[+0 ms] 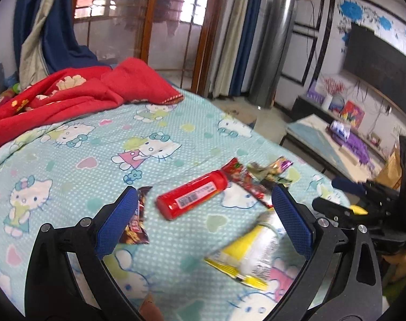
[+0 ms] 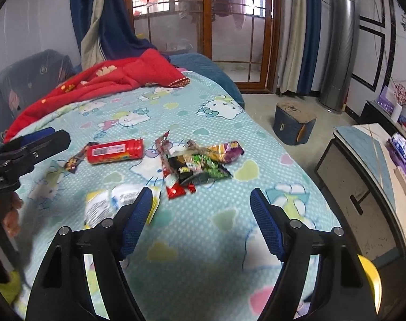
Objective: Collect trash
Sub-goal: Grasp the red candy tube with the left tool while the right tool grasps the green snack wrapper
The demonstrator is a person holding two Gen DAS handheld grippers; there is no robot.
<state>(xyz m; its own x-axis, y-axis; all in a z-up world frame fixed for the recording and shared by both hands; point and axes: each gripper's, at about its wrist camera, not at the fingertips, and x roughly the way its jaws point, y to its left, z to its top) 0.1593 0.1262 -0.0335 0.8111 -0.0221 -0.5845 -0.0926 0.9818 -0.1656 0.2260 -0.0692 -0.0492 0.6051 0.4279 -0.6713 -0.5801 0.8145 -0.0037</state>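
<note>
Trash lies on a bed with a light blue cartoon-cat sheet (image 1: pixel 69 160). A red tube (image 1: pixel 193 196) lies on its side, straight ahead of my open left gripper (image 1: pixel 204 195). A dark snack wrapper (image 1: pixel 137 227) sits by its left finger and a yellow-and-white packet (image 1: pixel 252 254) by its right finger. Behind the tube is a heap of crumpled wrappers (image 1: pixel 259 176). In the right wrist view my right gripper (image 2: pixel 201 192) stands open and empty above the sheet, just short of the heap of wrappers (image 2: pixel 200 163). The packet (image 2: pixel 114 203) lies by its left finger and the tube (image 2: pixel 114 151) farther left.
A red quilt (image 2: pixel 109 83) is bunched at the far end of the bed. The bed's edge drops to the floor on the right, where a blue stool (image 2: pixel 293 125) and a low table (image 2: pixel 363 171) stand. The left gripper (image 2: pixel 53 136) reaches in from the left.
</note>
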